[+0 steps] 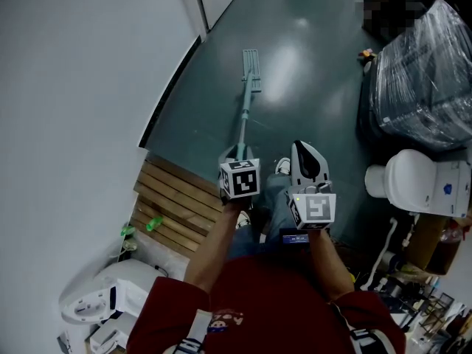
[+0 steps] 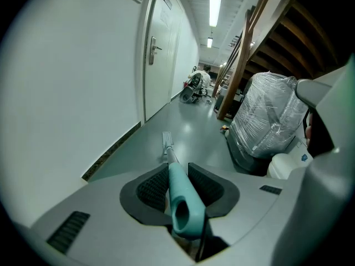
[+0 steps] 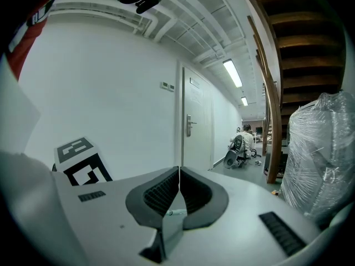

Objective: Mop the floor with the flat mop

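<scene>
The flat mop rests its head on the floor, close to the wall. My left tool is clenched on the handle near its top end. One-handed, the handle may twist or slip, or the head may knock the wall. My right tool is closed on nothing, held beside the left, both forearms reaching forward.

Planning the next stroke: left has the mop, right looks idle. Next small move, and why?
Probably push the mop head forward along the floor. The left gripper is shut on the teal handle, the head lies flat with open floor ahead, and the right gripper is shut and empty.
</scene>
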Motion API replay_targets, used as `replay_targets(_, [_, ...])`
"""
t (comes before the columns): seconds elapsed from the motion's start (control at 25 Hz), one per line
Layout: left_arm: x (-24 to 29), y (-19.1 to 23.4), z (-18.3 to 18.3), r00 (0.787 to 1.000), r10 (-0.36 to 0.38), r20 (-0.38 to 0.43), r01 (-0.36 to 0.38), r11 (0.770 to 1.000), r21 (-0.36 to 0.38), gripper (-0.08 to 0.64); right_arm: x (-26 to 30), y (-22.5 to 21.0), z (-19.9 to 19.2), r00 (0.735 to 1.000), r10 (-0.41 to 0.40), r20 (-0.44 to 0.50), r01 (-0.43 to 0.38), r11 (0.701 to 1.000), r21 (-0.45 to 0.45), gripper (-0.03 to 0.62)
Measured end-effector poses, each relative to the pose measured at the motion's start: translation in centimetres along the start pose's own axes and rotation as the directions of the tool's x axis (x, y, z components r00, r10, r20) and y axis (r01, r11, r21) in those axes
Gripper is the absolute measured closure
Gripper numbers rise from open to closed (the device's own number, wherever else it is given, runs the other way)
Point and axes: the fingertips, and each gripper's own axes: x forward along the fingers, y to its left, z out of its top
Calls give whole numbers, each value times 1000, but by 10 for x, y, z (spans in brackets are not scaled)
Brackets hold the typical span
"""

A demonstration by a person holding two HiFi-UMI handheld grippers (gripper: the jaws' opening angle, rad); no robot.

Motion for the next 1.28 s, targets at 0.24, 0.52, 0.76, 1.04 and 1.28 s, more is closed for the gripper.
replay_targets(0.24, [-28,-1,-6,1000,-7,29,7,1000,2,434,-14,6,3,1000,-7,3,7,1000,-8,572])
replay_targets(0.52, [-64,5,0,997,-6,82,6,1000,3,436,-27,16,8,1000,-14,9,14,1000,-15,572])
replay_targets(0.76, [-88,7,10,992,-11,127,9,1000,16,436,-35,27,16,999,-15,31,16,999,-36,572])
replay_targets(1.04, [-122,2,25,979,-15,201,5,999,50,436,-46,35,35,998,-8,62,11,999,-42,572])
replay_targets(1.28, [-153,-4,30,967,-25,253,6,997,72,436,-51,41,24,998,4,58,-3,1000,-13,572])
